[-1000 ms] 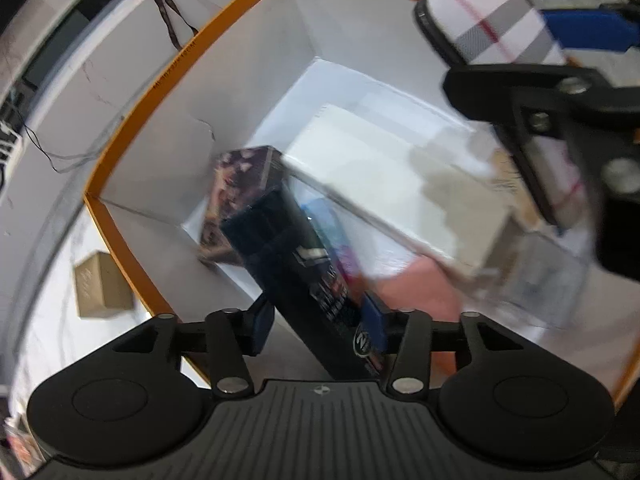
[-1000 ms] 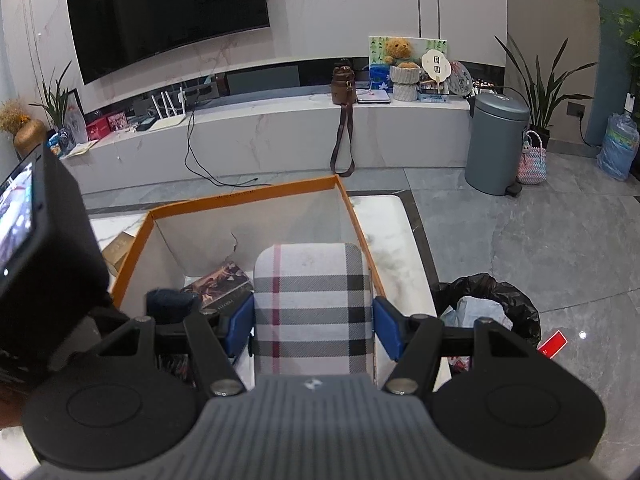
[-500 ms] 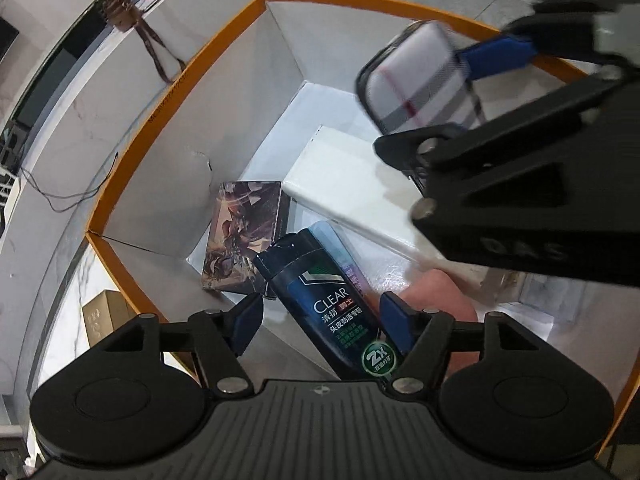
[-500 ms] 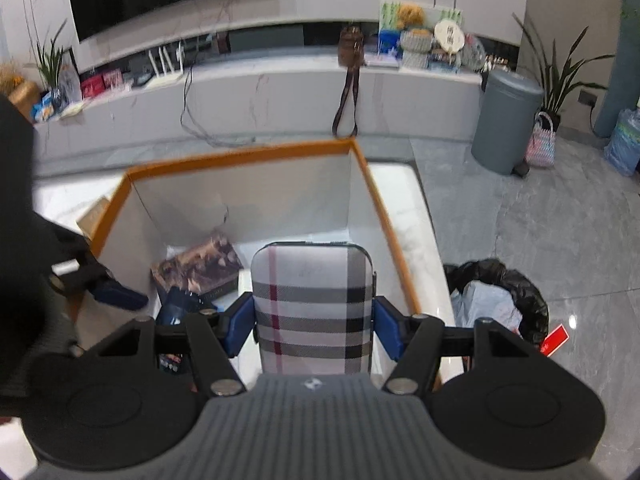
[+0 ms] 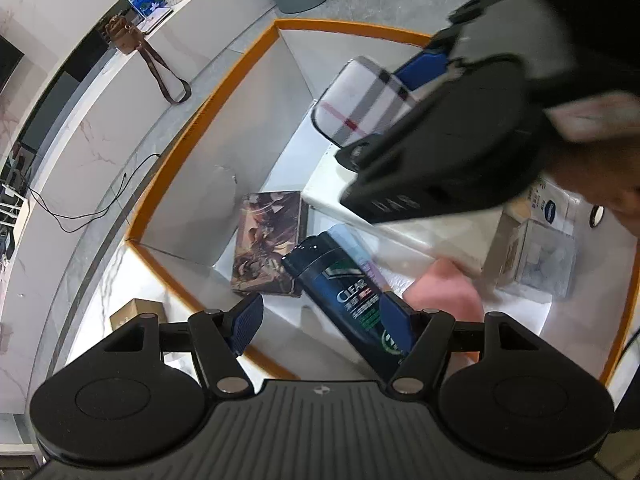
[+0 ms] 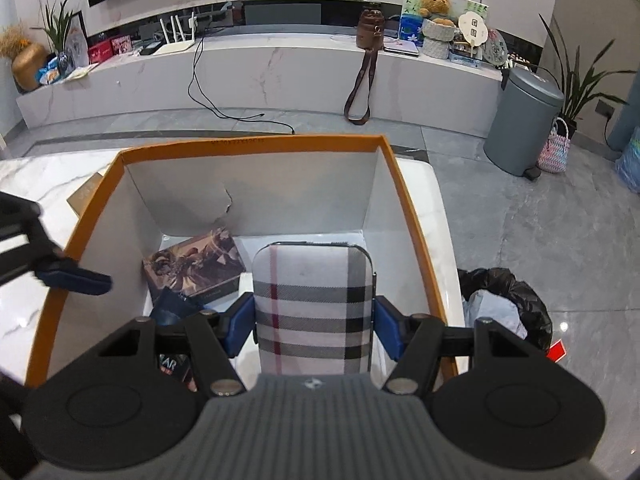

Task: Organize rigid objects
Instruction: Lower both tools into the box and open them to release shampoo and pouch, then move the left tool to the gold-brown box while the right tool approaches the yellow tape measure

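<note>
Two blue ribbed fingers clamp a flat, round-cornered plaid case.

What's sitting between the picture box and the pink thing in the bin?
The dark blue CLEAR bottle lies between picture box and pink thing, seen in the left wrist view.

The right gripper points steeply downward, its blue pads pressed flat against both sides of the plaid case, which juts toward twelve o'clock in its own view. The left gripper tilts downward too, jaws spread and gripping nothing. From the left wrist, the right gripper fills the two o'clock area, a hand behind it
</note>
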The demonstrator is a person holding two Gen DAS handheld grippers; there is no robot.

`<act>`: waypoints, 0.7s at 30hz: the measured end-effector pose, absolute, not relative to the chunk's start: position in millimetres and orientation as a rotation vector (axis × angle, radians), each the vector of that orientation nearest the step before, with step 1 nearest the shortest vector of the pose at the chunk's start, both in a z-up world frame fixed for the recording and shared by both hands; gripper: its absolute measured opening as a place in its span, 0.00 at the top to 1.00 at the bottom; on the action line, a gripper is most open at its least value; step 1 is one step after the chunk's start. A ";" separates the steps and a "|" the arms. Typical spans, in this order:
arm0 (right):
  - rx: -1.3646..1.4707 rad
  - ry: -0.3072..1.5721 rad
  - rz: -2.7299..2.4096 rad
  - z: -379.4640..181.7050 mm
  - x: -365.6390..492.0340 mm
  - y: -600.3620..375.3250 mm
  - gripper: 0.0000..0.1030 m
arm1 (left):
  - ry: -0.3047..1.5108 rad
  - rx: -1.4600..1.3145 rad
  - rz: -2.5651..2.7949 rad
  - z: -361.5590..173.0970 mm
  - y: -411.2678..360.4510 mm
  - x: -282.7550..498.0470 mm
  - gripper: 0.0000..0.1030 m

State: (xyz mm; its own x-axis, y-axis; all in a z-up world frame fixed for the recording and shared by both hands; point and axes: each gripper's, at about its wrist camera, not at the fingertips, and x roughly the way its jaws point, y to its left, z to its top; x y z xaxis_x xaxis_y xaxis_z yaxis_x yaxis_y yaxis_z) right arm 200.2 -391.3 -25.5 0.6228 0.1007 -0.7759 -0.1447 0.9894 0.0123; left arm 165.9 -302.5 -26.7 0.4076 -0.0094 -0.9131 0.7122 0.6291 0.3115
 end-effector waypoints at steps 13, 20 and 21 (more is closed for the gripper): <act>-0.029 0.836 0.084 -27.2 233.5 -377.2 0.38 | 0.997 0.725 -0.538 14.2 -270.3 154.4 0.24; -0.020 0.825 0.086 -22.7 233.0 -373.0 0.38 | 1.012 0.641 -0.494 19.1 -236.9 155.7 0.20; -0.020 0.823 0.086 -21.8 232.8 -372.6 0.38 | 1.016 0.643 -0.487 19.9 -233.4 154.5 0.20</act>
State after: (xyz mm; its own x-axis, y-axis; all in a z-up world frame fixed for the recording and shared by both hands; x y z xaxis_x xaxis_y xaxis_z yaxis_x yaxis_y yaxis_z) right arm 232.8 -372.6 -21.8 0.6769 0.0687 -0.7329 -0.0844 0.9963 0.0154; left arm 154.5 -233.4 19.9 0.4494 -0.0781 -0.8899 0.6448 0.7179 0.2626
